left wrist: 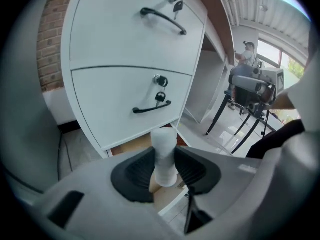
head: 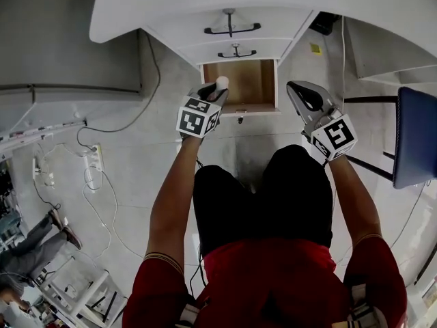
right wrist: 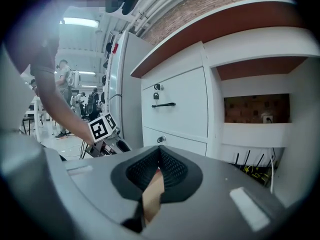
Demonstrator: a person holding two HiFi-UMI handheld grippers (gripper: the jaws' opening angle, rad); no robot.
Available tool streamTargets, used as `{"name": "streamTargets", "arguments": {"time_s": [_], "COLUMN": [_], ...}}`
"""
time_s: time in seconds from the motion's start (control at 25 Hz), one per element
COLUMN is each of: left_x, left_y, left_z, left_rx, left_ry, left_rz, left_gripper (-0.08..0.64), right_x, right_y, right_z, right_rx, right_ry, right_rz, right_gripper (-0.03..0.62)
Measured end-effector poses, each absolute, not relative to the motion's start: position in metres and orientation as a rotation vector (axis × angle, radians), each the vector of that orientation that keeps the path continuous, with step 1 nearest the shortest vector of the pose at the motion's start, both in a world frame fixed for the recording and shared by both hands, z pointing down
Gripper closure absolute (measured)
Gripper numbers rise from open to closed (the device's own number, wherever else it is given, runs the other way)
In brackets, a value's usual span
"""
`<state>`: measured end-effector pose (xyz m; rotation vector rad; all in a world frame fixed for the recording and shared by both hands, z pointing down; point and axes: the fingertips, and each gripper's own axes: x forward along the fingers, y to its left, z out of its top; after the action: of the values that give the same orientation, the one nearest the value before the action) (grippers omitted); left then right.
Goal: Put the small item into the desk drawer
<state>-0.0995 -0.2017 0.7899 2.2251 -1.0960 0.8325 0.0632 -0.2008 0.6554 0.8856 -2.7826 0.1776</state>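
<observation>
The small item (head: 222, 82) is a white, round-topped cylinder, and my left gripper (head: 218, 89) is shut on it. It hangs over the left front part of the open bottom drawer (head: 256, 107), whose wooden inside shows. In the left gripper view the item (left wrist: 163, 143) stands upright between the black pads (left wrist: 137, 173), with the drawer's wooden edge below it. My right gripper (head: 298, 89) hangs to the right of the drawer, its jaws together and nothing held. In the right gripper view its pads (right wrist: 172, 170) meet at the tips.
Above the open drawer are two shut white drawers with black handles (head: 232, 28) and keys (left wrist: 160, 97) in their locks. A blue chair (head: 416, 135) stands at the right. Cables and a power strip (head: 93, 159) lie on the floor at the left. The person's knees are just below the drawer.
</observation>
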Motion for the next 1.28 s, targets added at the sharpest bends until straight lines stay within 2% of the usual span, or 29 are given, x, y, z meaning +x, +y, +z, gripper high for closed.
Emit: {"name": "streamTargets", "arguments": {"time_s": [0.52,1.28], "left_x": [-0.100,-0.093], "left_y": [-0.239,-0.262], "left_z": [0.903,0.997], "left_rx": [2.079,1.882], "left_ry": [-1.057,-0.972], "left_rz": [1.011,1.170], "left_gripper": [0.423,0.422], "right_x": [0.071,0.095], "right_y": [-0.214,-0.212], "right_z": [0.735,0.785], "right_rx": [0.871,0.856], "right_ry": [-2.804,-2.832], "right_rz": [0.078,0.030], "right_gripper": [0.580,0.580]}}
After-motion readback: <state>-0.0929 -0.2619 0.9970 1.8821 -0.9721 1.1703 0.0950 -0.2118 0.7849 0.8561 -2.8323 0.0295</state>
